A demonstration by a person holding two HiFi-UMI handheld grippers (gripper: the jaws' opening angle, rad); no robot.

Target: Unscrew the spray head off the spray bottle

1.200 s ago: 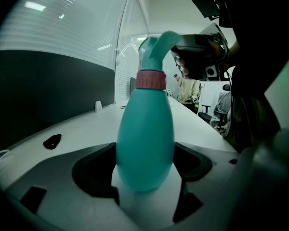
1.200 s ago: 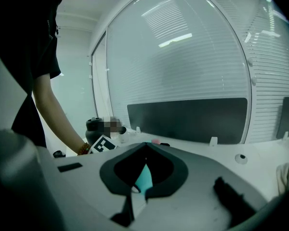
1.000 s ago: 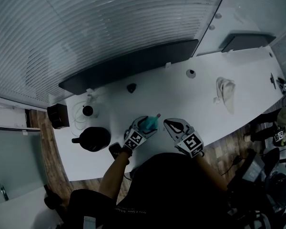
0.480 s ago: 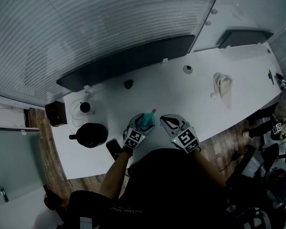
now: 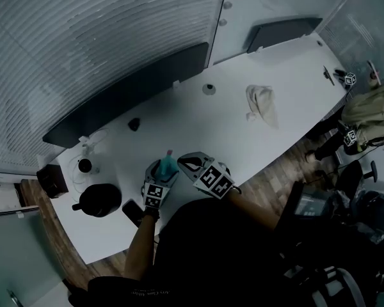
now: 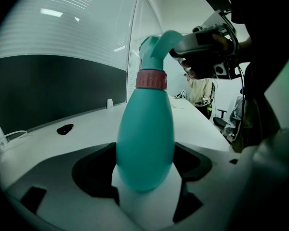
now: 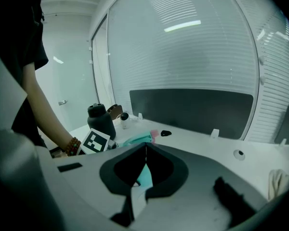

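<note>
The teal spray bottle (image 6: 145,138) with a pink collar (image 6: 151,79) and a teal spray head (image 6: 159,44) stands upright on the white table (image 5: 198,126). My left gripper (image 6: 145,153) is shut on its lower body. In the head view the bottle (image 5: 167,166) sits between the left gripper (image 5: 159,174) and the right gripper (image 5: 182,161). My right gripper (image 7: 145,148) is shut, and its tips meet with nothing visible between them. From the left gripper view, the right gripper (image 6: 183,46) reaches to the spray head. Teal shows behind its jaws (image 7: 135,139).
A black jug (image 5: 97,200) and a dark flat object (image 5: 131,211) lie left of the bottle. A small white item with a cable (image 5: 84,165) sits farther left. A cloth (image 5: 261,104) lies to the right, a dark panel (image 5: 128,91) lines the back, and a person (image 5: 371,107) sits at the far right.
The head view has swung, so everything sits lower and further left in the frame. The right gripper's tips have edged closer to the bottle's top. The left gripper still holds the bottle.
</note>
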